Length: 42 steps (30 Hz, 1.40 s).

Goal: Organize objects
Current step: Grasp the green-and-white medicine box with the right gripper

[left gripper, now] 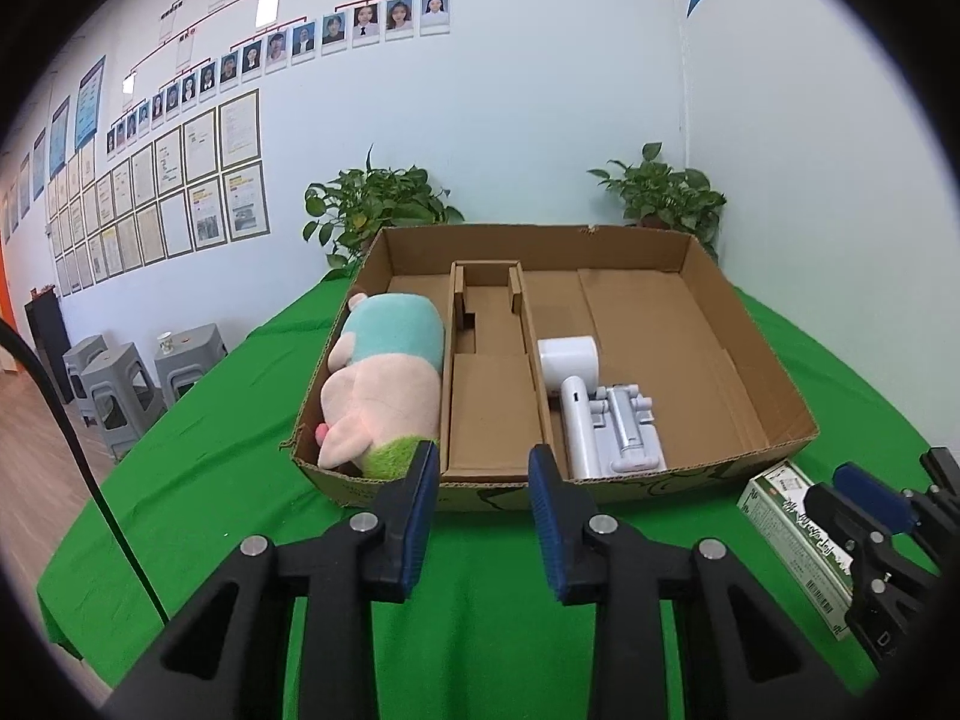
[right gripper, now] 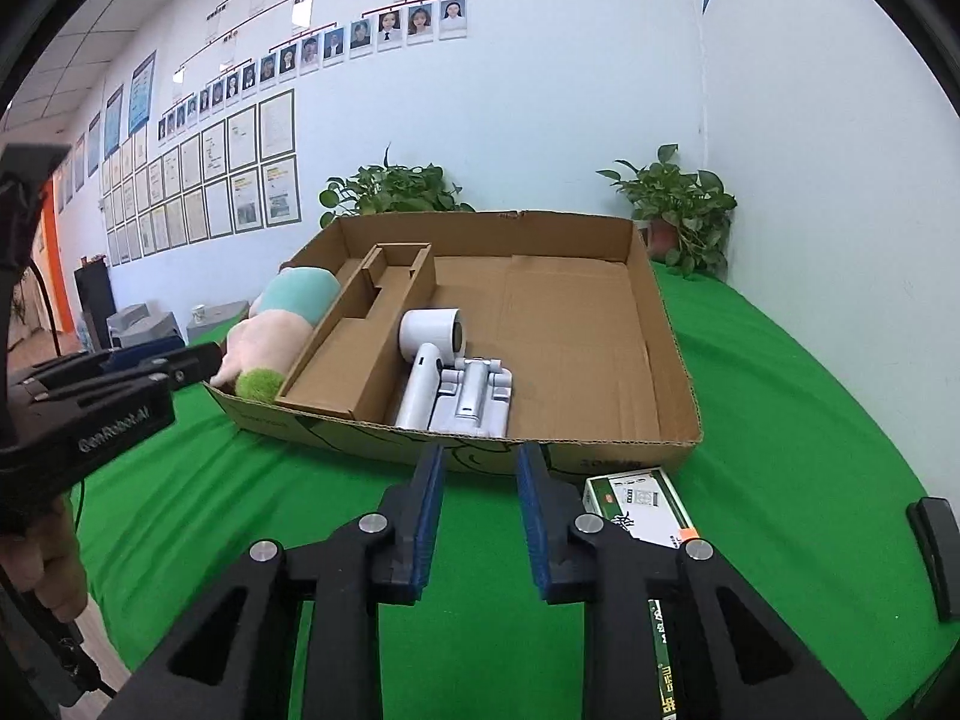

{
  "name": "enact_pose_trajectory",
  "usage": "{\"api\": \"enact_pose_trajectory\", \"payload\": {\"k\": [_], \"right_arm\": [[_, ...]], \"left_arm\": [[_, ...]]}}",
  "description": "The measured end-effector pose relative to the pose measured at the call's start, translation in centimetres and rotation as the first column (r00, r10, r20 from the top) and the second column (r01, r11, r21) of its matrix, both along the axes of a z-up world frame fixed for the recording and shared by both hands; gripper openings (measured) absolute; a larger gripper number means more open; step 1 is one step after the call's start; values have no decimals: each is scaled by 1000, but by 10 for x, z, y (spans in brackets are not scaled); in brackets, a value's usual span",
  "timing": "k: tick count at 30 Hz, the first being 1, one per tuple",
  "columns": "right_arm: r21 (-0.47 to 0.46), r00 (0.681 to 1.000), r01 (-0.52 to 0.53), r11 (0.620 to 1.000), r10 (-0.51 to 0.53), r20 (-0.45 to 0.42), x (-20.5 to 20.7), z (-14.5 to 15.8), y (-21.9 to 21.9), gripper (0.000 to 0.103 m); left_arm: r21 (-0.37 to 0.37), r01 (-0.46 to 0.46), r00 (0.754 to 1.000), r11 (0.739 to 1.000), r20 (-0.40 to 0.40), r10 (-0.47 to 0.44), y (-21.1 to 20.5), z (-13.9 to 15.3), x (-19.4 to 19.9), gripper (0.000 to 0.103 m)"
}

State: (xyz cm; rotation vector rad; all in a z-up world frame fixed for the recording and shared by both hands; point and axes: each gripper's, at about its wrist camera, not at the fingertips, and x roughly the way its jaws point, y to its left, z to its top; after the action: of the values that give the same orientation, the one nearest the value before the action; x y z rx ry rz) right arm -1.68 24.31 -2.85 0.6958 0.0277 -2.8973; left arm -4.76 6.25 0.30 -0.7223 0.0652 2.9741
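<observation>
A cardboard tray [left gripper: 750, 360] already holds a plush toy [left gripper: 384, 384] and a white hair dryer [left gripper: 576, 396]. Just outside its front wall lies a green-and-white carton [right gripper: 639, 501], probably next. Left gripper [left gripper: 483, 480] and right gripper [right gripper: 480, 480] hover empty, jaws apart.

A shallow, open cardboard box [left gripper: 708, 300] is set on the green cloth, split by a cardboard divider. A plush toy [left gripper: 384, 384] in teal, pink and green is laid at its 9 o'clock side. A white hair dryer [left gripper: 573, 384] is laid near 6 o'clock, a grey folded stand [left gripper: 627, 426] touching it. A green-and-white carton [right gripper: 639, 501] is seen outside, at 5 o'clock.
</observation>
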Motion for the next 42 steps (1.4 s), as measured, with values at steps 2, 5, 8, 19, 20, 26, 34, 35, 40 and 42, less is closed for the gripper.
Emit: {"api": "enact_pose_trajectory", "payload": {"k": [2,5,8,19,20,26,34,35,40,42], "right_arm": [[-13,1000,3,1000,-3,1,-2,-2,3,34],[-41,1000,-3,999,3,-4,-5,-6,8,102],[-33,1000,-6,999,7,6,-6,-11,14,103],[51,954,85,995,-96,285,-19,-73,88,103],[53,941,96,994,-108,321,-21,-80,93,102],[111,924,93,989,-127,361,-21,-106,93,63],[10,941,1,1000,-5,338,-13,-91,61,61],[-1,939,-16,1000,15,342,-13,-89,55,61],[-105,927,-149,983,176,331,-9,-81,26,100],[-75,939,-173,982,188,290,-5,-73,19,103]], "left_arm": [[5,9,1000,1000,13,-9,0,-2,-2,86],[33,21,999,999,23,-22,-3,-5,-5,94],[37,26,998,999,64,-29,-3,-14,-11,94],[55,120,976,991,175,-128,8,-49,-18,94],[61,127,973,990,188,-137,10,-52,-18,94],[96,130,962,987,227,-149,11,-62,-20,94],[154,147,949,977,256,-183,11,-65,-24,94],[165,155,946,974,260,-195,12,-66,-25,94],[287,220,902,932,304,-307,16,-73,-29,94],[332,241,882,912,317,-348,18,-77,-31,94]]}}
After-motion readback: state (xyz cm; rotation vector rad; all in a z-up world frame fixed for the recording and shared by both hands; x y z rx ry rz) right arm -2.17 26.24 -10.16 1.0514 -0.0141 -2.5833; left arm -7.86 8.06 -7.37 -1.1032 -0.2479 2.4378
